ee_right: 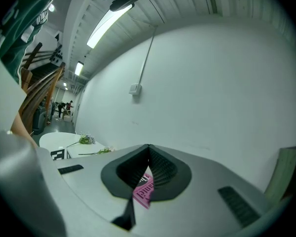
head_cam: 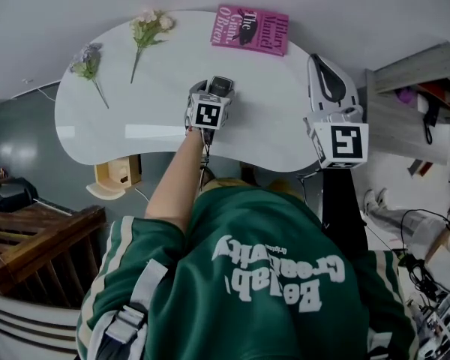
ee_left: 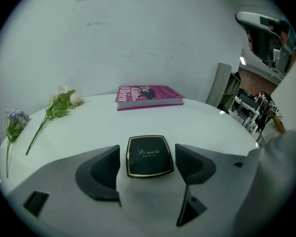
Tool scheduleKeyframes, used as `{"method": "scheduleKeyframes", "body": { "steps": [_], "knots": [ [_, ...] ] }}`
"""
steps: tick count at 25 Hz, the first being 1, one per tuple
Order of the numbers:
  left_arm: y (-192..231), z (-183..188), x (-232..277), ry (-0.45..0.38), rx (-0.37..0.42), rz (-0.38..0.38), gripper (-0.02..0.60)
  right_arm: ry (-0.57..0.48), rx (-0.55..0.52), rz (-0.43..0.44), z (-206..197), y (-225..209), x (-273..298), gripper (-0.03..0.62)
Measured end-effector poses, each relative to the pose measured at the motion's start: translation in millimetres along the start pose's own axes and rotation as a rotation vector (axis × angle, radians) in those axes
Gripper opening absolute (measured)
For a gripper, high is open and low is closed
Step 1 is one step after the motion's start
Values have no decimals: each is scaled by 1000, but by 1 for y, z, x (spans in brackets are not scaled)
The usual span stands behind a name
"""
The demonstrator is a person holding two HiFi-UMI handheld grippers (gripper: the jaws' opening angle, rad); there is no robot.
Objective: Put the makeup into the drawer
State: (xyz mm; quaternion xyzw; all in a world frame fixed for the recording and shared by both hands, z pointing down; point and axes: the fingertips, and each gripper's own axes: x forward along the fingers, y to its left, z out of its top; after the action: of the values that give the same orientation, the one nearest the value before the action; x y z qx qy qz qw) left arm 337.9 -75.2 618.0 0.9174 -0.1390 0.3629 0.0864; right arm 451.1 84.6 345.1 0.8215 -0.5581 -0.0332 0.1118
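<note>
My left gripper (ee_left: 148, 149) gapes untouching around the compact (ee_left: 149, 156), right gripper (ee_right: 149, 148) pinched together empty; a shallow squeeze could skid it.

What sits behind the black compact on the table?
Past the black compact, the pink book lies flat on the white table. The book's far side and the table beneath it are covered.

White table (head_cam: 157, 130) below me. My left tool (head_cam: 217, 90) over table centre, black compact (head_cam: 222, 85) at its tip. My right tool (head_cam: 324, 70) over table edge, 3 o'clock. Pink book (head_cam: 250, 30) at 1 o'clock. White flower (head_cam: 148, 30) at 11, purple flower (head_cam: 88, 60) at 10, both well apart from compact.
</note>
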Motion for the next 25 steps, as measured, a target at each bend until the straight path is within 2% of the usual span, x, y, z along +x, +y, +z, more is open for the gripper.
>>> {"method": "scheduleKeyframes", "body": {
  "steps": [5, 11, 13, 17, 25],
  "knots": [
    [5, -11, 12, 57, -4, 8, 351, 4, -4, -5, -4, -5, 1, 9],
    [1, -13, 12, 18, 14, 7, 348, 10, 5, -6, -9, -8, 3, 9],
    [-2, -7, 7, 7, 59, 10, 348, 4, 6, -5, -6, -6, 4, 9],
    [-12, 34, -21, -107, 158, 20, 348, -17, 1, 0, 2, -2, 5, 9],
    [-29, 143, -112, -404, 245, 61, 348, -52, 1, 21, 18, 10, 8, 9]
  ]
}}
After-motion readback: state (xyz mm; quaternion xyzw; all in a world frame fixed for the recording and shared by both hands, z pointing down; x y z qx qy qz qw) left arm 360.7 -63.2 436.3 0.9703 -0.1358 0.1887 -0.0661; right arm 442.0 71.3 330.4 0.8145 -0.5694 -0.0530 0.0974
